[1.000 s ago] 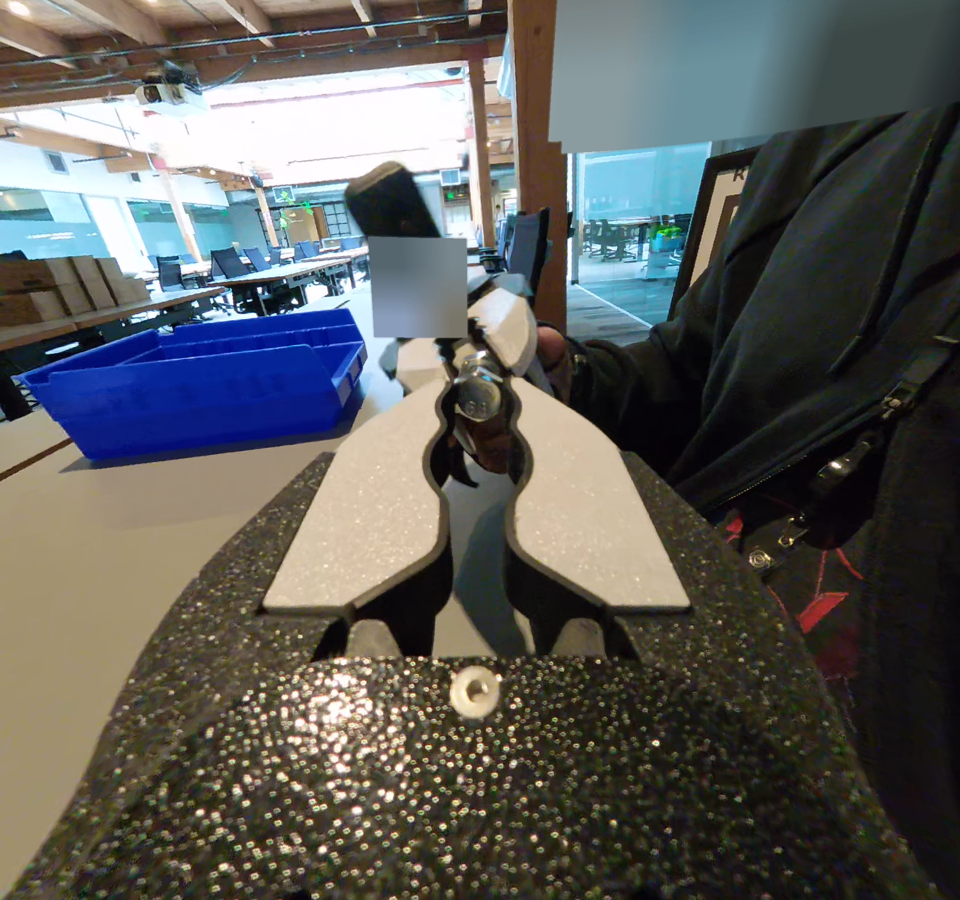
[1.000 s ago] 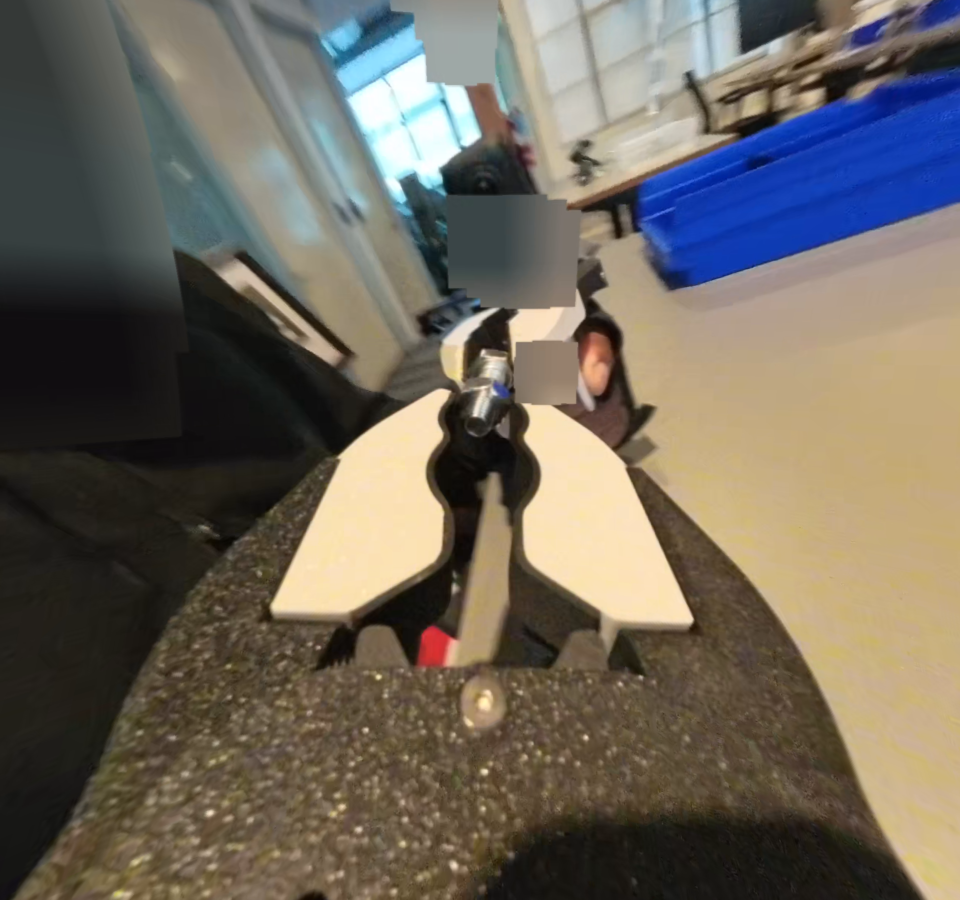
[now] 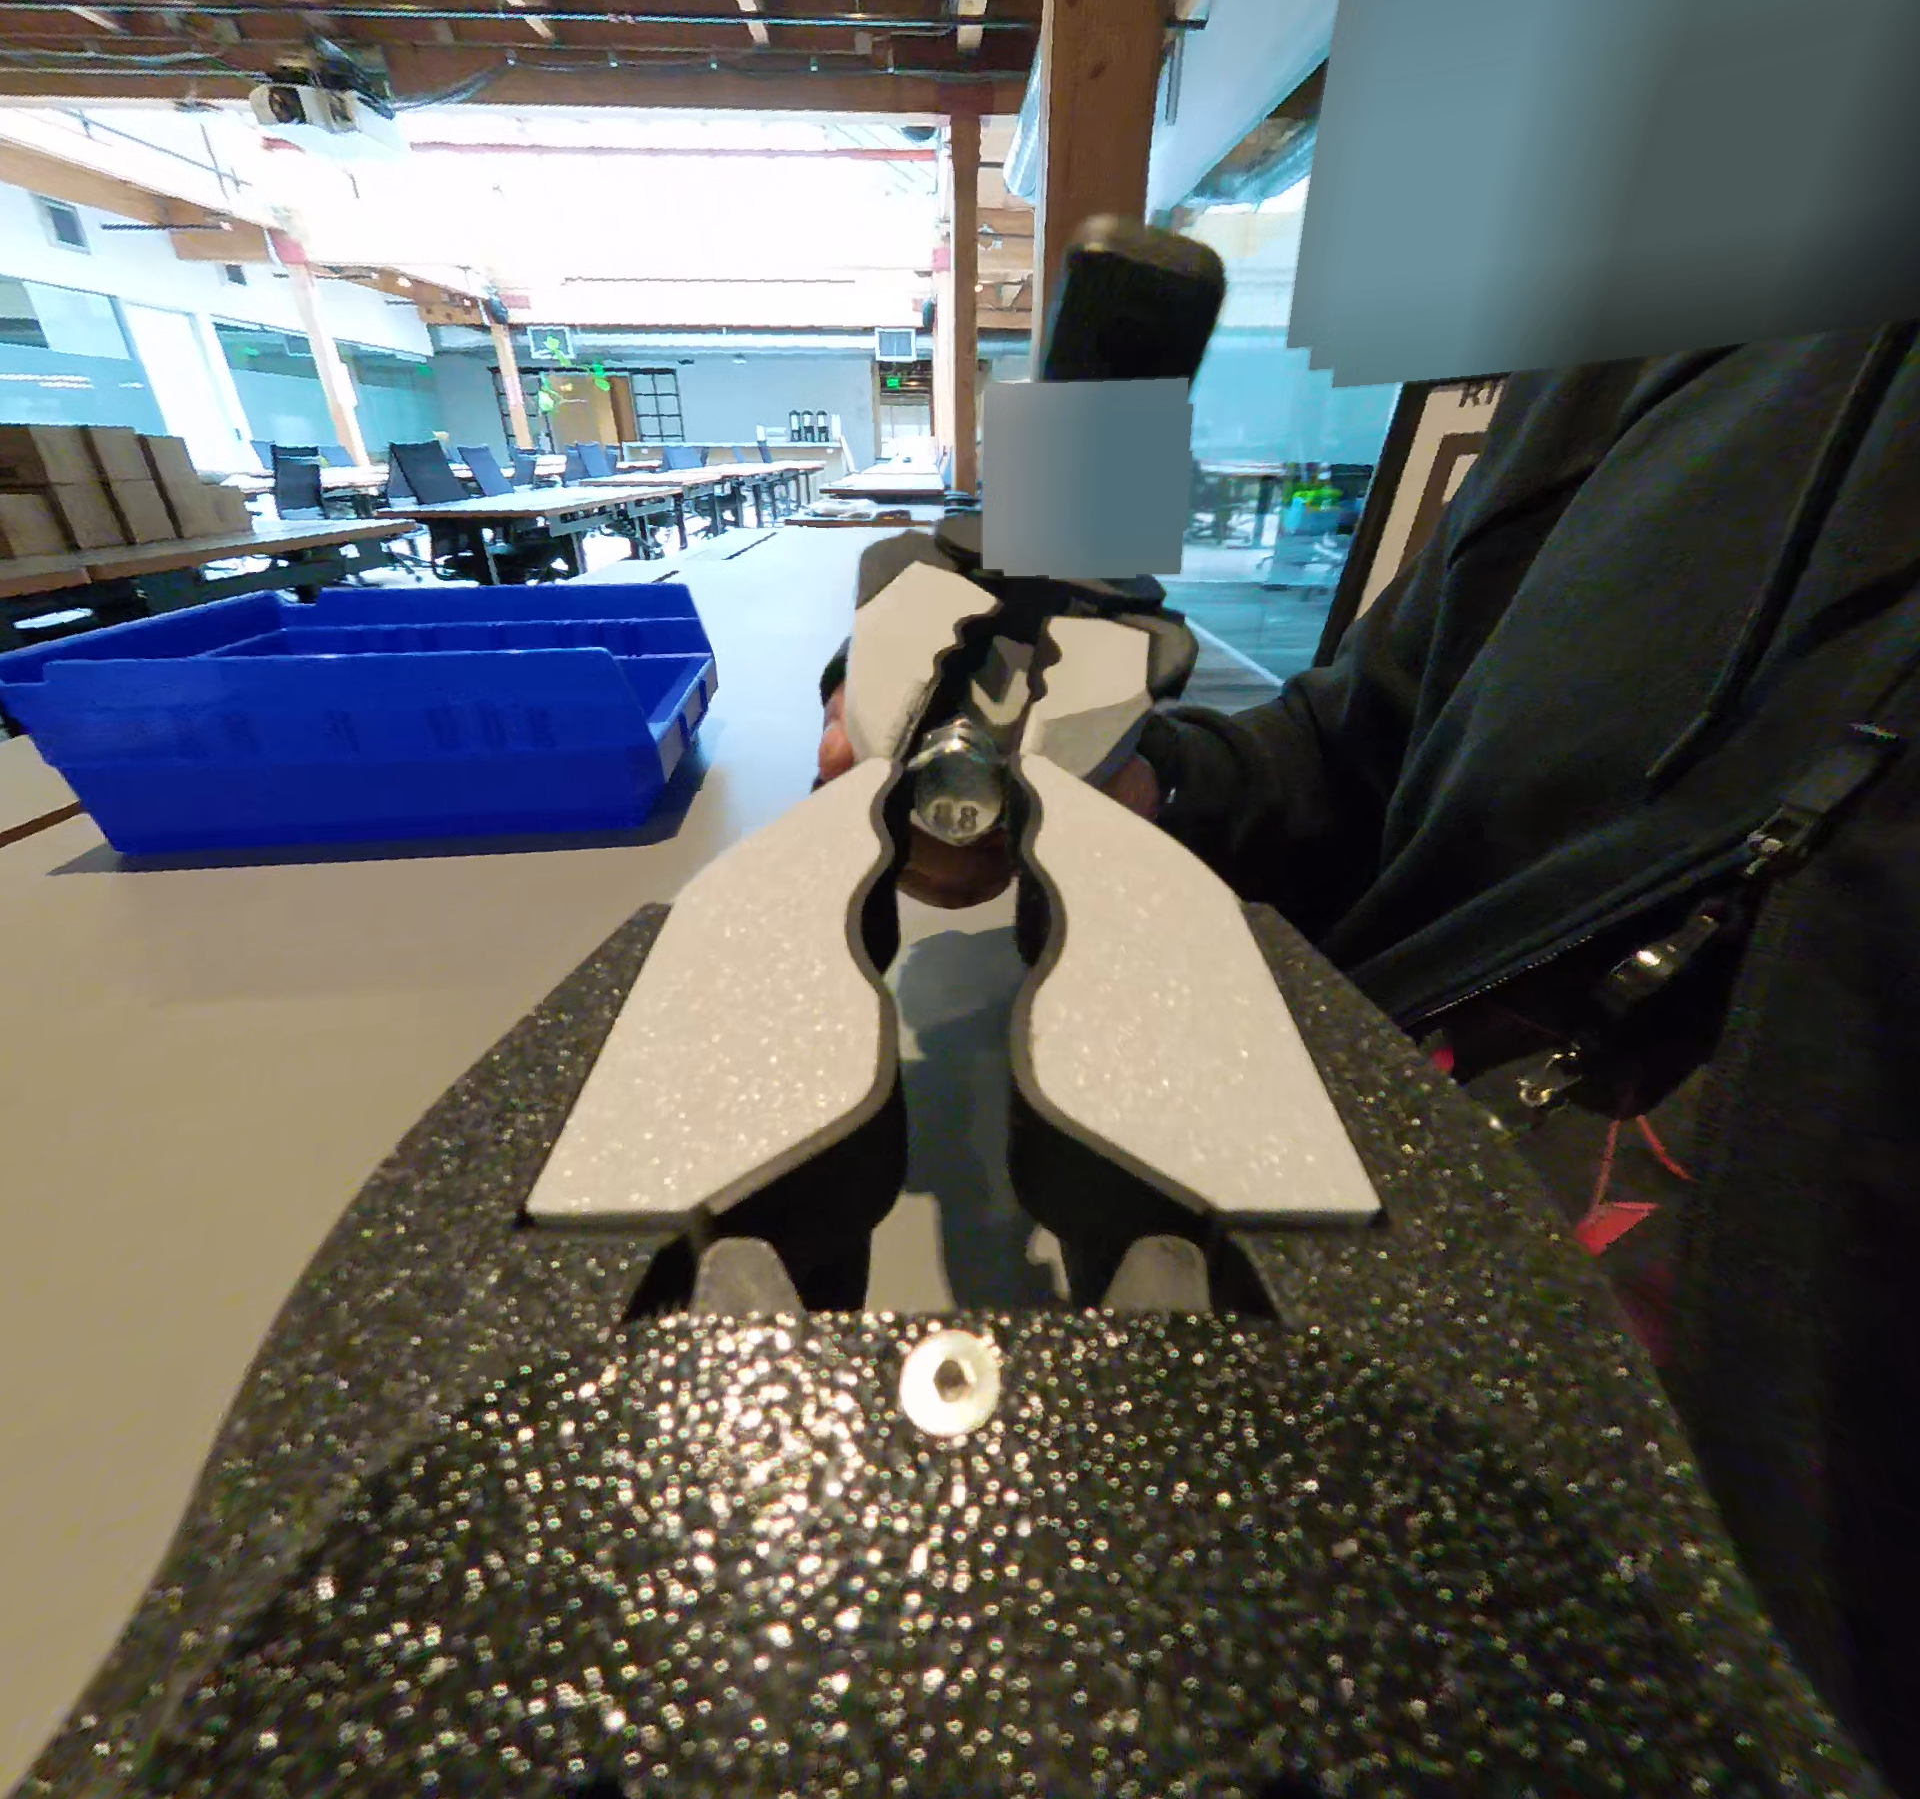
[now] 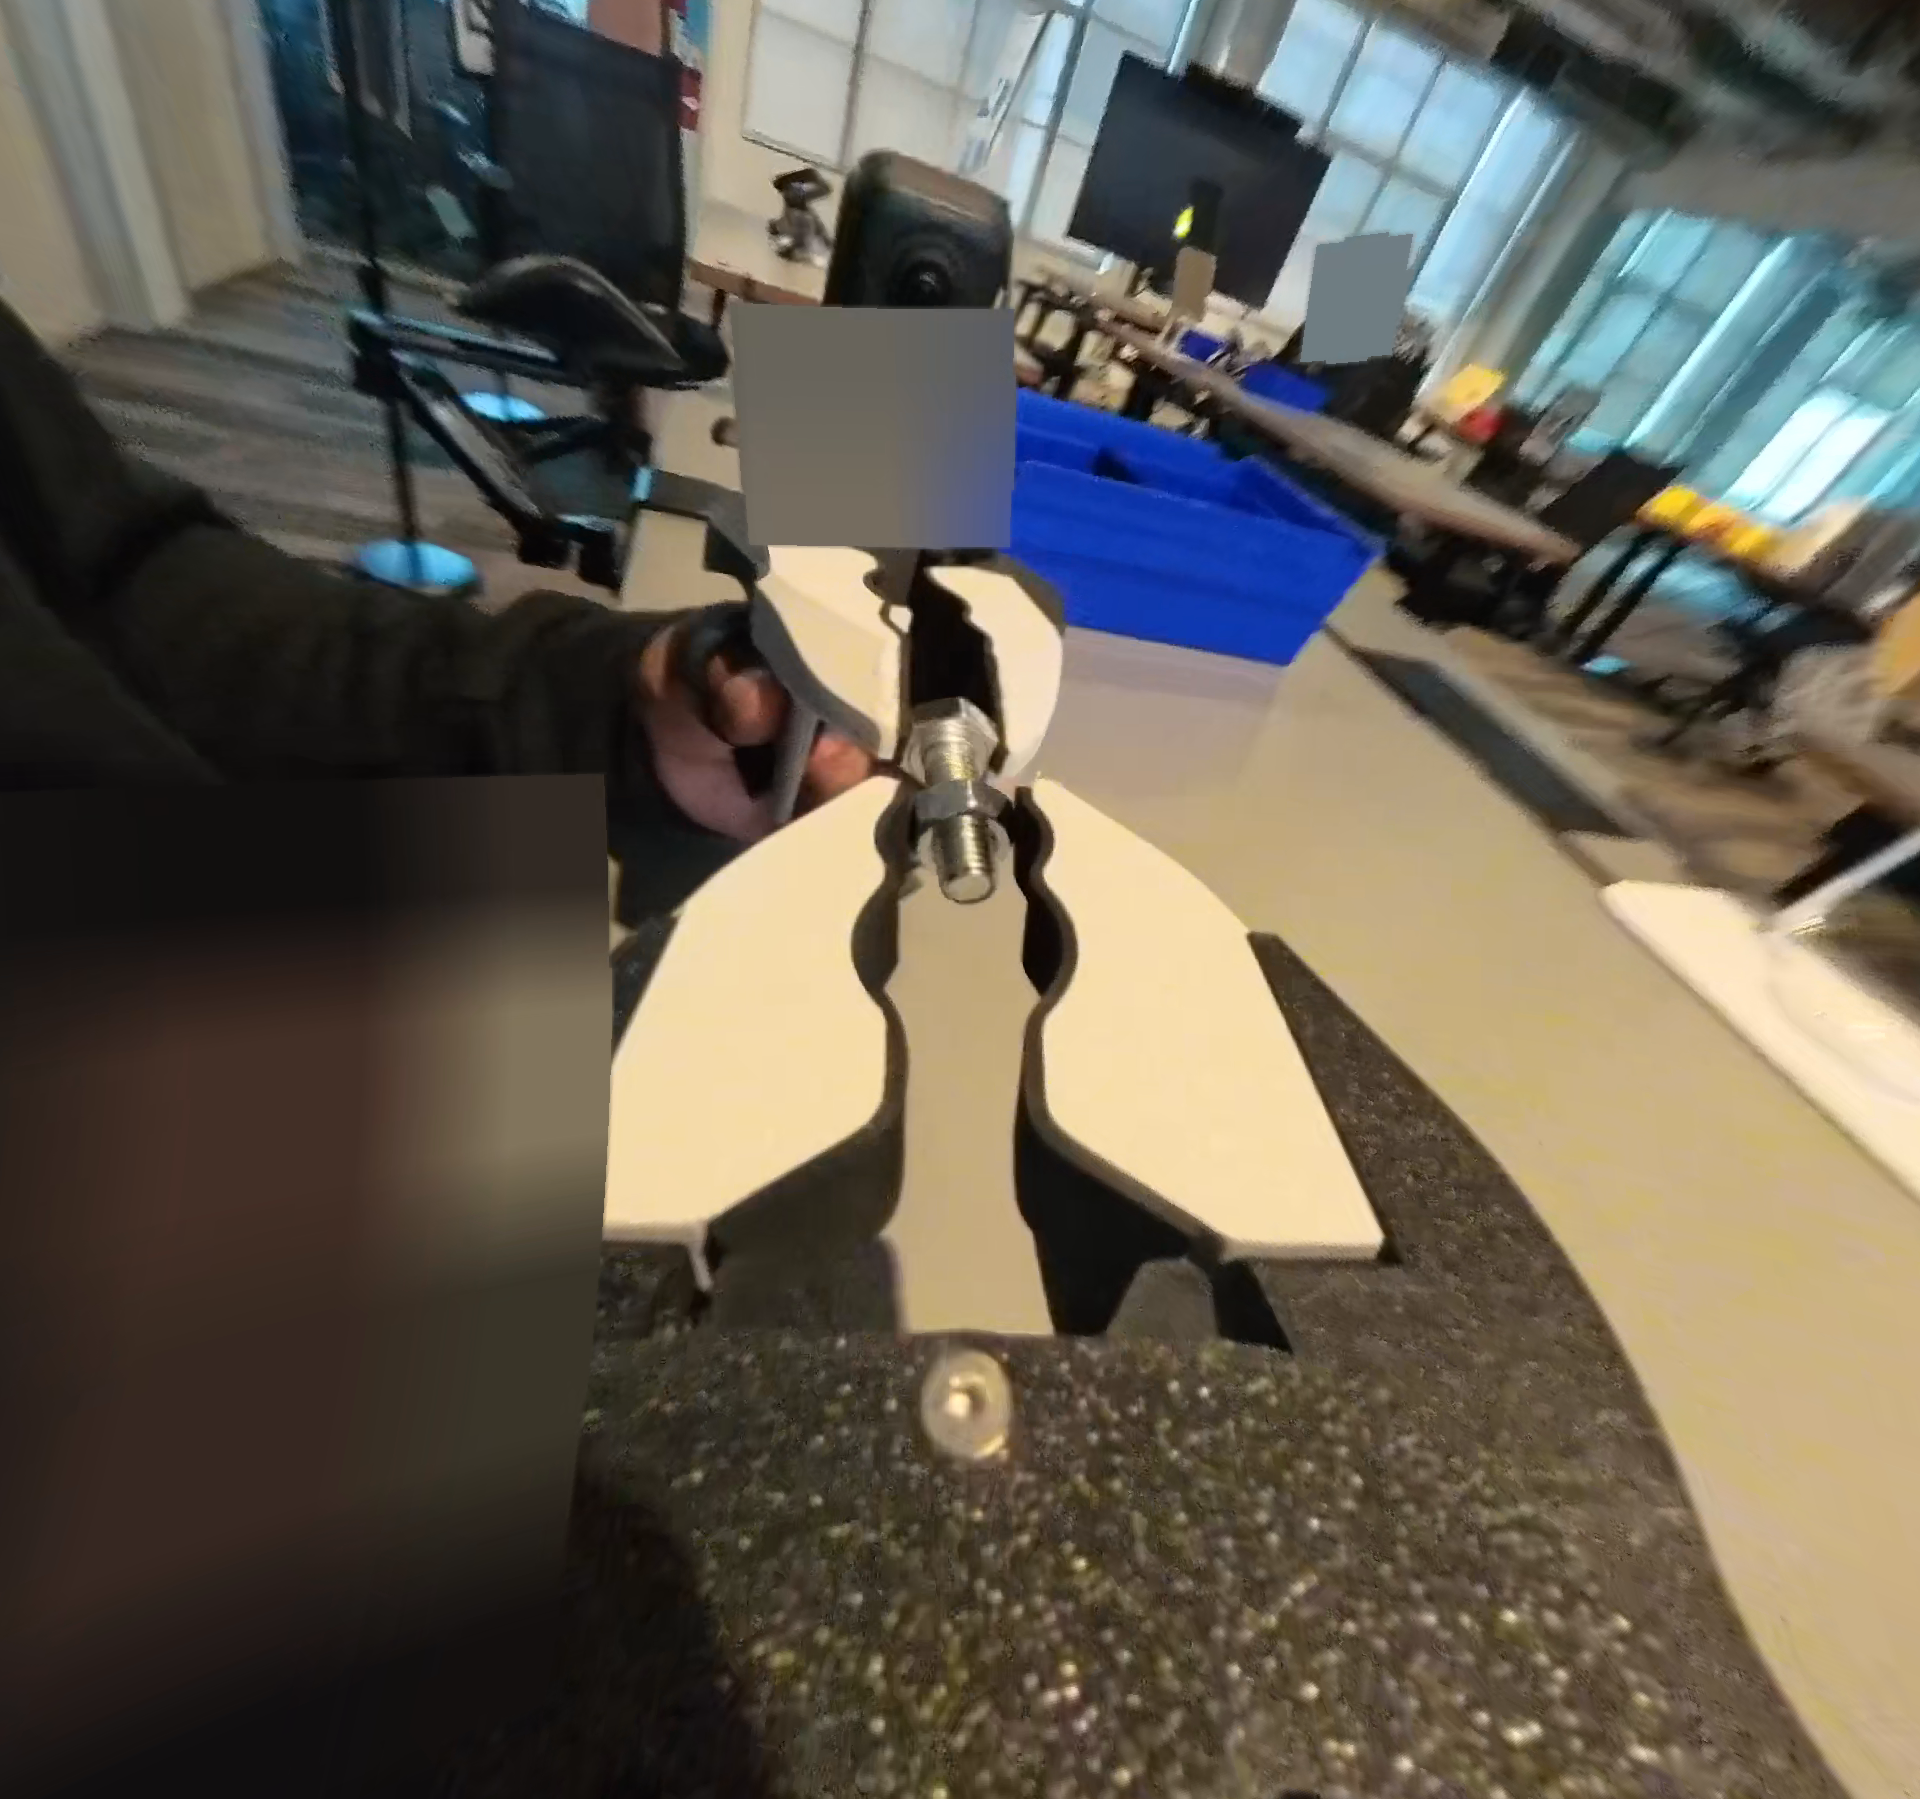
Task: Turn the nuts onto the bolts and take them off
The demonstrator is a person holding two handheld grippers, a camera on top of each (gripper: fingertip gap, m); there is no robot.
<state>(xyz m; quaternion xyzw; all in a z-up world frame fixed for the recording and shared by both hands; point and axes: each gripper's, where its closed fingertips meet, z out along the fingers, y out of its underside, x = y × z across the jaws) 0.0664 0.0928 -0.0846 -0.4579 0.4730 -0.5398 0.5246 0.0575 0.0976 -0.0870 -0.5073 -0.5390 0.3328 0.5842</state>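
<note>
Two handheld grippers, a person in black

Left gripper (image 3: 956, 783) and right gripper (image 4: 961, 804): white wavy fingers, black speckled bodies, one silver screw; black zipped jacket (image 3: 1558, 814).

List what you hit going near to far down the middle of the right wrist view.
Right claw → bolt's free threaded end → nut held at the claw's tips → second nut or bolt head (unclear) → left claw gripping that end → blue bin on the table → dark monitor

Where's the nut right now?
Right wrist view, centre: the nut sits partway along the bolt, pinched at the right gripper tips; the left gripper holds the head end.
</note>
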